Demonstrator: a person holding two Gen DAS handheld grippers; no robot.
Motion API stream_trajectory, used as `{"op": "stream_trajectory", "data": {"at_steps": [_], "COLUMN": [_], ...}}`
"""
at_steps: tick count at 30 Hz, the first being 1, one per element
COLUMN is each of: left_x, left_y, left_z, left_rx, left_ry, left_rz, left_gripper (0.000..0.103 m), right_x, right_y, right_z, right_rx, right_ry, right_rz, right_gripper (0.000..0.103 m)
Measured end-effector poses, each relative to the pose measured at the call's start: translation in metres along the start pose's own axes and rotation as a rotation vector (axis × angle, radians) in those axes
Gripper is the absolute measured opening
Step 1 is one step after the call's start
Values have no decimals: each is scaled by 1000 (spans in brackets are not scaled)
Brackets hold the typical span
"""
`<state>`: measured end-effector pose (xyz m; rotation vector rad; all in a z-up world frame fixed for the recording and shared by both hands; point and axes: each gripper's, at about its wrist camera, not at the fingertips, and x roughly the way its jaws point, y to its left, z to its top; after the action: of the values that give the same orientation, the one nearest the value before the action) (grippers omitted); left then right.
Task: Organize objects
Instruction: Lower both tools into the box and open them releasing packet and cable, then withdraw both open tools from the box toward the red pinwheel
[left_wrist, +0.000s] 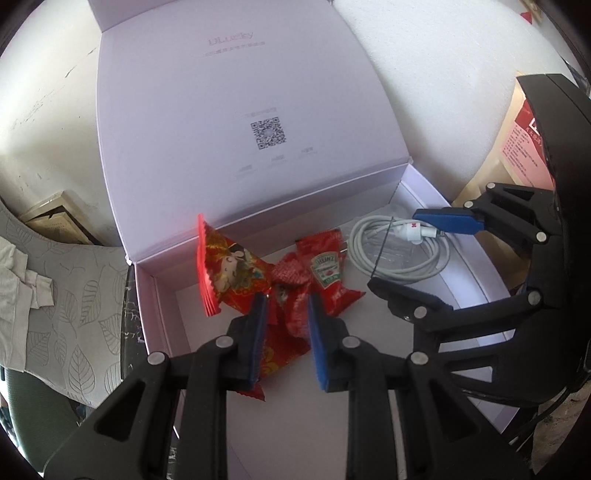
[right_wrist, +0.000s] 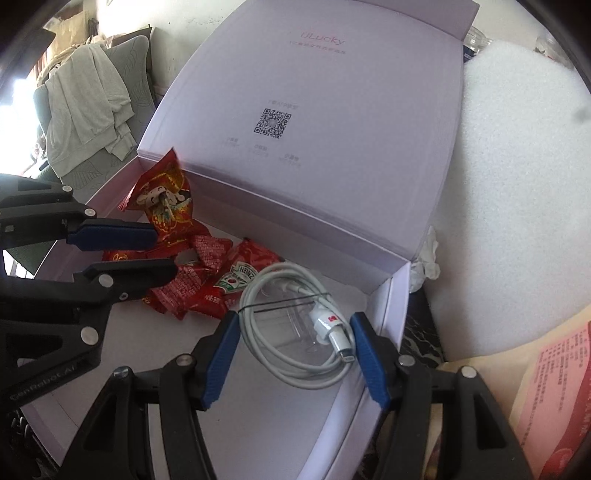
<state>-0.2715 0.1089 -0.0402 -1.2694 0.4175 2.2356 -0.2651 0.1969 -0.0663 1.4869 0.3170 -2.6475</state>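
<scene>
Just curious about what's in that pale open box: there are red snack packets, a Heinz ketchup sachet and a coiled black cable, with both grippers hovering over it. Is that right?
Nearly. The coiled cable is white, not black; only a thin dark tie crosses it, as the right wrist view shows. The rest holds: red snack packets and the Heinz ketchup sachet lie in the open box, with the left gripper and right gripper over it.

Inside the open box (right_wrist: 388, 306), red snack packets (right_wrist: 192, 273) crowd the left half and a coiled white cable (right_wrist: 295, 332) fills the right; bare floor lies near the front, while the raised lid (right_wrist: 332, 110) blocks the back.
</scene>
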Motion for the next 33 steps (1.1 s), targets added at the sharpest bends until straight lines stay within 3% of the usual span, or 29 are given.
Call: {"op": "stream_trajectory", "data": {"at_steps": [16, 33], "left_x": [-38, -102], "left_y": [0, 10], "left_z": [-6, -12], "left_rx": [-43, -69], "left_ry": [-48, -138], "left_rz": [38, 79], "left_gripper": [22, 22], "right_x": [-37, -117], "right_y": [5, 3], "right_z": [8, 1], "right_rx": [20, 12], "right_ry": [-76, -176], "right_rz": [-6, -34], "right_gripper": [64, 64]}}
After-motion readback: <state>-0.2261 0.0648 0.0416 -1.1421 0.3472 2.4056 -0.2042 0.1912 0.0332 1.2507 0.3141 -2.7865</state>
